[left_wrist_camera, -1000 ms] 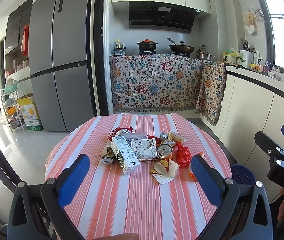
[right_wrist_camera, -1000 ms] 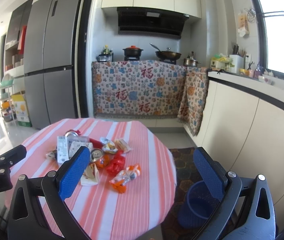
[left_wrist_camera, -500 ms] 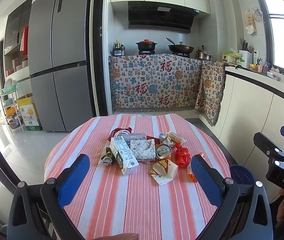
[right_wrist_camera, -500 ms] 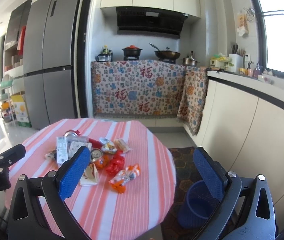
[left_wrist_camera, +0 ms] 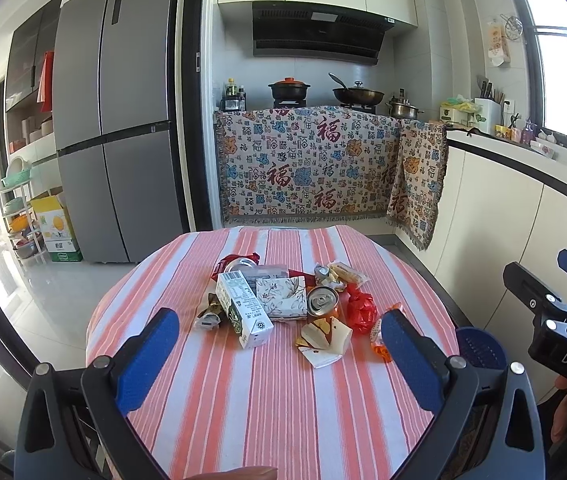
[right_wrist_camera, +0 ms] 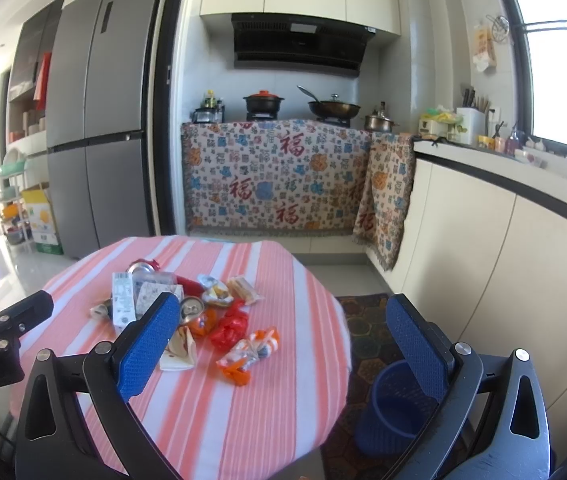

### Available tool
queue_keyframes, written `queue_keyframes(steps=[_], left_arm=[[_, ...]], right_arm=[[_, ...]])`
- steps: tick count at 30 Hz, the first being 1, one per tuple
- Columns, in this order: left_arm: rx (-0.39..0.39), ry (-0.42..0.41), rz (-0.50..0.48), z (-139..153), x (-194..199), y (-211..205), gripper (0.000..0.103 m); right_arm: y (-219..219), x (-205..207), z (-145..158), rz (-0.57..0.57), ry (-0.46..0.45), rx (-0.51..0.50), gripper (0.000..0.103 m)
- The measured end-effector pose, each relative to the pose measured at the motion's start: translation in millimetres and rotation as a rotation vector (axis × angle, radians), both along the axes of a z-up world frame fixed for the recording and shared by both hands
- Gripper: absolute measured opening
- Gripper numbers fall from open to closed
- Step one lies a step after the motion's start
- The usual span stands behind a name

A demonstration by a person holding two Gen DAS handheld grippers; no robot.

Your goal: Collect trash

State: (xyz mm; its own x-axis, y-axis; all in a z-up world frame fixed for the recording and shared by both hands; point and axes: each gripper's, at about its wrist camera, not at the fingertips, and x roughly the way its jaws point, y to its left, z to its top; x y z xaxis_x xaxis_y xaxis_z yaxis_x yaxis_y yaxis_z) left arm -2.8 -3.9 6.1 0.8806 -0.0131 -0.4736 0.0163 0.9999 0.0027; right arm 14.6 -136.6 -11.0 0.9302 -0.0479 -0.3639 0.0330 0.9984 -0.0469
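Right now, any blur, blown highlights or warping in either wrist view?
Left wrist view: sharp; trash pile on the striped table is crisp; window top right is blown out, fridge edges bow from the fisheye. Right wrist view: softer, slight blur on the trash and blue bin; window is overexposed, corners vignette dark.

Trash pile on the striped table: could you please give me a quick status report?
Left gripper open, empty; right gripper open, empty. Pile of cartons, cans and wrappers untouched on table. Blue plastic waste basket on floor, nothing blocking.
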Motion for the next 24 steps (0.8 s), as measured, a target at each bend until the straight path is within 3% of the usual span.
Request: queue_keyframes(steps=[24], left_arm=[[0.0,-0.001,-0.001,-0.1,-1.0,-2.9,0.103]], right_arm=[[-0.7,-1.0,-2.7,-0.007,-0.005,0.001,0.103]])
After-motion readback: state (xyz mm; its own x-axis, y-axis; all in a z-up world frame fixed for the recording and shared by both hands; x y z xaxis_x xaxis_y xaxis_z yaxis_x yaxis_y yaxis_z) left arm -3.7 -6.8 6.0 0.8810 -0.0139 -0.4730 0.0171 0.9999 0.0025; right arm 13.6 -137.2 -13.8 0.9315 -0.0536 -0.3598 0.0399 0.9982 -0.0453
